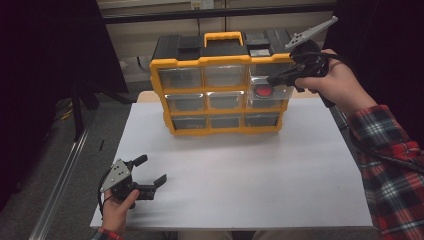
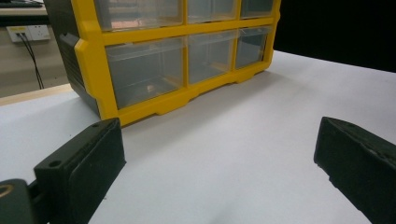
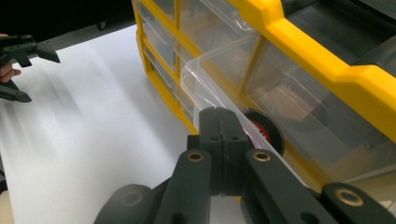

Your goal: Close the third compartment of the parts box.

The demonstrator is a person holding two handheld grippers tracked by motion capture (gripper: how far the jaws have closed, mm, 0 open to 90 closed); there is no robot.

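A yellow-and-black organiser with clear drawers stands upright at the back of the white table. Its middle-right drawer is pulled out a little and holds a round red-and-black thing. My right gripper is shut, its tips at that drawer's front. In the right gripper view the joined jaws of the right gripper lie over the drawer's clear rim, beside the red thing. My left gripper rests open near the table's front left corner. In its own view the left gripper faces the organiser with nothing between its jaws.
A plaid sleeve reaches in along the right edge. The floor and a metal rail lie left of the table. Dark curtains hang on both sides. A wall socket sits behind the organiser.
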